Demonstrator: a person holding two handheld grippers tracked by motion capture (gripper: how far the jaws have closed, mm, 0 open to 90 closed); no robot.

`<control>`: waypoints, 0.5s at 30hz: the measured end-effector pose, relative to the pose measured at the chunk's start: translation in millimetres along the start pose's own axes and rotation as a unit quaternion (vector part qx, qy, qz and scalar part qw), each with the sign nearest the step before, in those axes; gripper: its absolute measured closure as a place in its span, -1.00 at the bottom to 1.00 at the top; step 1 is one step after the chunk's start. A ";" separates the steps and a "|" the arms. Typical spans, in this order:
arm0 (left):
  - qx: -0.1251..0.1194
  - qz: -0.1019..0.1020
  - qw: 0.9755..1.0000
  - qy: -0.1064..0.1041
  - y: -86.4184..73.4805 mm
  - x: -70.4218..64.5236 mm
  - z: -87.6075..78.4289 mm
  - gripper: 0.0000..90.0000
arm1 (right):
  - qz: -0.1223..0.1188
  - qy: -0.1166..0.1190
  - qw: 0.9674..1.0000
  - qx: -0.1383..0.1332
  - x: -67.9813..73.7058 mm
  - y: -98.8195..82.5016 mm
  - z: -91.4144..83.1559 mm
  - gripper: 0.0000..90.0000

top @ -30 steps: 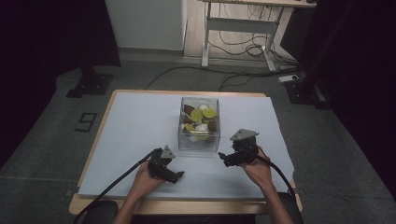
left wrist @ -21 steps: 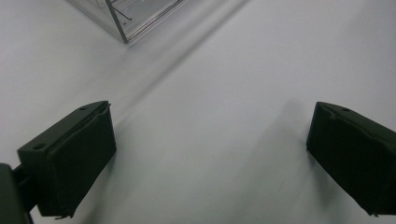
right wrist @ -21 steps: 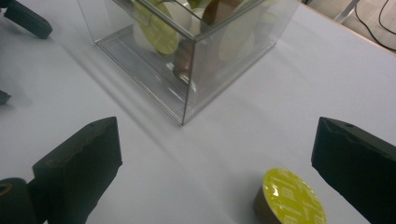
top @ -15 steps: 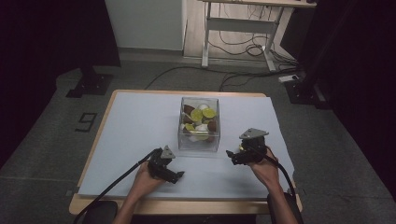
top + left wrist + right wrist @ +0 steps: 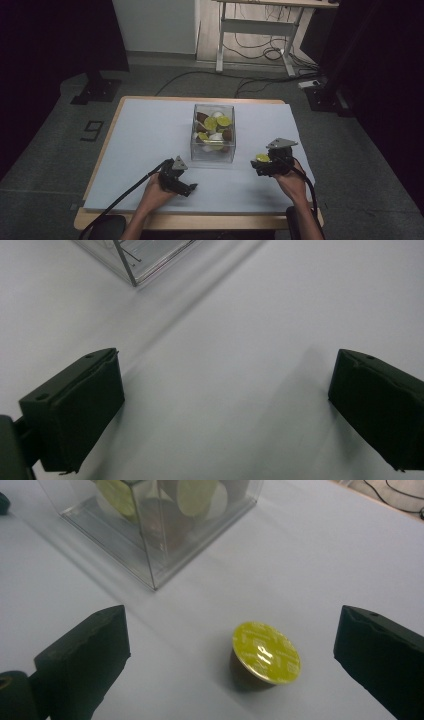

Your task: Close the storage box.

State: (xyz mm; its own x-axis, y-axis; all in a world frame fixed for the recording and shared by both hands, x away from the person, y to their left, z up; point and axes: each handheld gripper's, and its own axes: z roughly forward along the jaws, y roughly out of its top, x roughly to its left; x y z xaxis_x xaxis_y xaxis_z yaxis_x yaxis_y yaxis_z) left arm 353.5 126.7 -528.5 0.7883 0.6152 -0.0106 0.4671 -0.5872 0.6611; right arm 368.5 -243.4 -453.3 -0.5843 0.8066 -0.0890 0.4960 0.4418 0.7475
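Note:
A clear plastic box (image 5: 212, 150) stands mid-table, holding several coffee capsules with yellow-green, brown and white lids. One capsule with a yellow-green lid (image 5: 266, 652) sits lid-up on the white table, right of the box, also seen in the high view as the capsule (image 5: 262, 158). My right gripper (image 5: 231, 626) is open, its jaws wide on either side of that capsule and not touching it. My left gripper (image 5: 225, 377) is open over bare table with nothing between its jaws. From above, the left gripper (image 5: 186, 187) lies front-left of the box and the right gripper (image 5: 260, 166) front-right.
The box's near corner (image 5: 131, 270) stands just beyond the left jaws. The white mat (image 5: 140, 130) covers the table, with its wooden edge (image 5: 200, 220) close to the hands. Cables trail from both grippers toward the person.
My right gripper has drifted a little to the right, away from the box. The yellow-green capsule now shows on the table at its jaws. The left gripper has stayed put.

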 end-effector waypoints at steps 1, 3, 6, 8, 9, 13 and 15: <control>0.000 0.000 1.000 0.000 0.0 0.0 0.0 -0.98 | 0.003 0.000 1.000 0.002 -1.6 -1.6 0.7 -0.98; -0.001 -0.001 1.000 0.000 0.0 -0.1 0.1 -0.98 | 0.009 -0.001 1.000 0.006 -5.0 -5.0 2.7 -1.00; 0.000 0.000 1.000 0.000 0.0 0.0 0.0 -0.98 | 0.018 0.000 1.000 0.012 -9.3 -9.8 5.8 -1.00; 0.000 0.000 1.000 0.000 0.1 0.0 0.0 -0.98 | 0.021 -0.004 1.000 0.016 -11.2 -12.7 7.8 -1.00; 0.000 0.000 1.000 0.000 0.1 0.0 0.0 -0.98 | 0.022 -0.005 1.000 0.018 -12.3 -14.2 8.8 -1.00; 0.000 0.000 1.000 0.000 0.1 -0.1 0.2 -0.98 | 0.030 -0.006 0.999 0.025 -17.3 -21.4 13.7 -1.00; -0.001 -0.001 1.000 0.000 0.1 -0.3 0.3 -0.98 | 0.035 -0.006 0.999 0.030 -19.3 -25.2 16.1 -1.00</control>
State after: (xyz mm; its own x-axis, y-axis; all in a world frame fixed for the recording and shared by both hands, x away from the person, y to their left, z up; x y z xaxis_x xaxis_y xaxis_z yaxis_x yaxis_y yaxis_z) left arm 353.4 126.3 -528.7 0.7871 0.6167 -0.0117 0.4682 -0.5850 0.6623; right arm 377.5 -263.8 -481.0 -0.5388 0.8412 -0.0457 0.5737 0.4061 0.7113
